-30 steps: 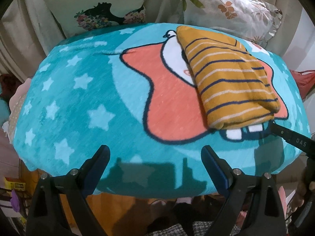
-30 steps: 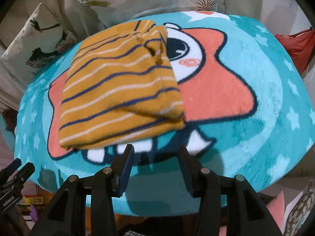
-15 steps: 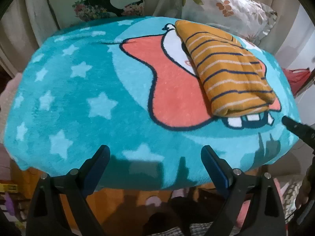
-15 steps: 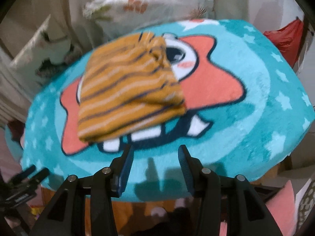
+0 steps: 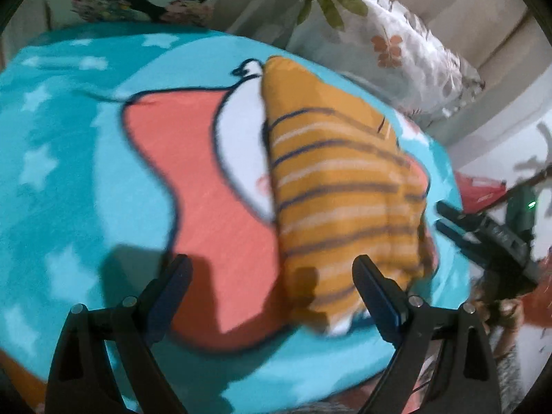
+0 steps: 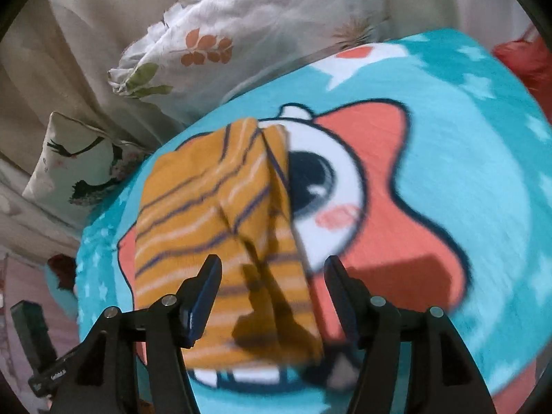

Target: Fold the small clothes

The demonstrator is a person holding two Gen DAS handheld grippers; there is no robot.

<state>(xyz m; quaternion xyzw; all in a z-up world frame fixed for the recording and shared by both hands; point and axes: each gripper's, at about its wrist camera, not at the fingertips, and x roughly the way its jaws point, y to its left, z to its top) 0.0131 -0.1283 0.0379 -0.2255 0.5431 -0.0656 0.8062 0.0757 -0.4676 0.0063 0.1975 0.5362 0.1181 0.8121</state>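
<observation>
A folded mustard garment with navy and white stripes (image 5: 345, 200) lies on a teal star-print blanket (image 5: 69, 172) with a cartoon face. My left gripper (image 5: 270, 269) hovers open over the blanket, and its right finger is above the garment's near left corner. In the right wrist view the garment (image 6: 214, 214) lies under my right gripper (image 6: 272, 269). Its jaws are opening and stand above the garment's near right edge, with the pads not pressing on the cloth. The right gripper (image 5: 483, 231) also shows at the garment's right side. Both views are blurred.
Floral pillows (image 5: 396, 51) (image 6: 241, 34) lean against a beige sofa back behind the blanket (image 6: 465, 138), with a bird-print cushion (image 6: 79, 162) at the left. A red bag (image 5: 479, 189) sits off the blanket's right edge. The left gripper's body (image 6: 31, 338) shows at lower left.
Both grippers have moved forward from the blanket's front edge to over the garment's near end. The right jaws stand wider apart. The garment has not moved.
</observation>
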